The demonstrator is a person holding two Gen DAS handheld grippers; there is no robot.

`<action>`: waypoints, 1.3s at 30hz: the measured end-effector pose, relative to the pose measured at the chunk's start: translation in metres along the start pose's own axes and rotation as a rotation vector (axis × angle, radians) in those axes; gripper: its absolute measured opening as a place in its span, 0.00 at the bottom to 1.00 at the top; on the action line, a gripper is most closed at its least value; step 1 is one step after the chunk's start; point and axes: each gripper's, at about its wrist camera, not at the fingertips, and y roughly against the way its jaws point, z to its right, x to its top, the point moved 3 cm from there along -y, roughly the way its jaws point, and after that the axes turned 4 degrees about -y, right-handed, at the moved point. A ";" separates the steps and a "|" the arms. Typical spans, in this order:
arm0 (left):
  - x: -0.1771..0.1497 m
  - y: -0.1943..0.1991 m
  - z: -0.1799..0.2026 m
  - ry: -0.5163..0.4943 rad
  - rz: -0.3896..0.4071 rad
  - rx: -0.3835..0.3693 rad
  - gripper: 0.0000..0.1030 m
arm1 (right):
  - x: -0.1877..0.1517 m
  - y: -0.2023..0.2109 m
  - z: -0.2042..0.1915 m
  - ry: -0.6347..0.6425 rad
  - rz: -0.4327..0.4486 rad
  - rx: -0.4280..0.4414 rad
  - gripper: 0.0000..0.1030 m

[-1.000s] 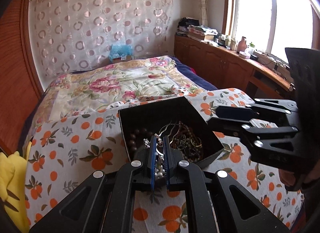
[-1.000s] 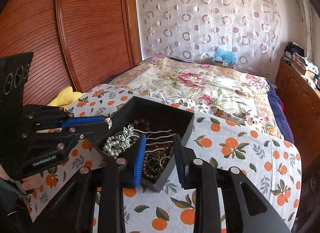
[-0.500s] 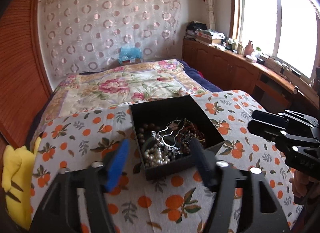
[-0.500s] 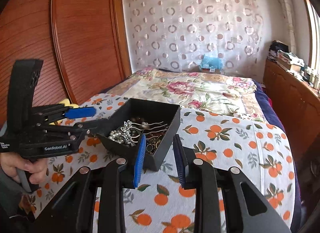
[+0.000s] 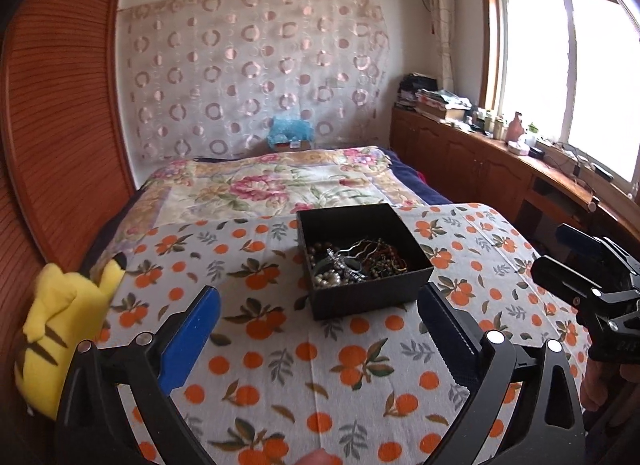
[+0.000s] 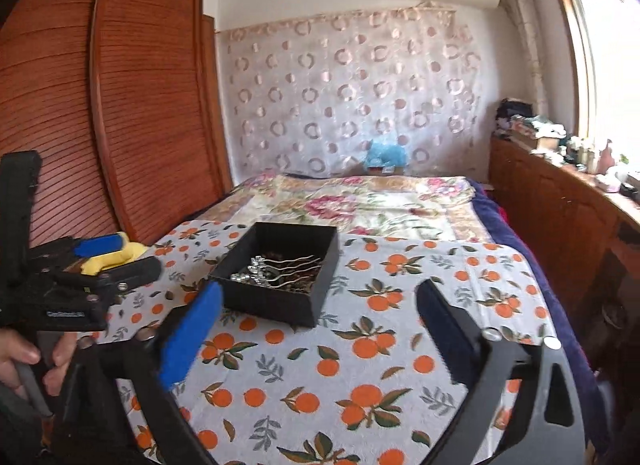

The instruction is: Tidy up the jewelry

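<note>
A black open box (image 5: 362, 293) (image 6: 276, 301) sits on the orange-print cloth. Inside lie tangled jewelry (image 5: 352, 263) (image 6: 280, 269): pearls, dark beads, silver wavy hairpins. My left gripper (image 5: 316, 311) is open wide and empty, held back from the box's near side; it also shows at the left of the right wrist view (image 6: 120, 261). My right gripper (image 6: 316, 311) is open wide and empty, back from the box; it also shows at the right edge of the left wrist view (image 5: 560, 253).
The orange-print cloth (image 5: 280, 345) covers the near surface. A yellow plush toy (image 5: 60, 329) lies at its left edge. A floral bed (image 5: 280, 181) lies behind, a wooden wardrobe (image 6: 120, 125) at left, and a cluttered wooden sideboard (image 5: 500, 157) under the window.
My left gripper opened, letting the pearl-and-silver piece go into the box, and drew back. My right gripper opened wider and drew back too.
</note>
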 end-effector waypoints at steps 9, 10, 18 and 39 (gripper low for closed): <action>-0.009 0.010 -0.003 0.000 0.013 0.037 0.92 | -0.001 0.001 0.002 -0.011 0.004 -0.014 0.98; -0.009 0.010 -0.003 0.000 0.016 0.037 0.92 | -0.001 0.001 0.002 -0.011 0.004 -0.011 0.98; -0.010 0.012 -0.003 0.001 0.017 0.040 0.92 | -0.001 0.003 0.000 -0.011 0.013 -0.018 0.98; -0.005 0.020 0.002 -0.001 0.035 0.043 0.92 | -0.001 0.003 0.000 -0.013 0.016 -0.022 0.98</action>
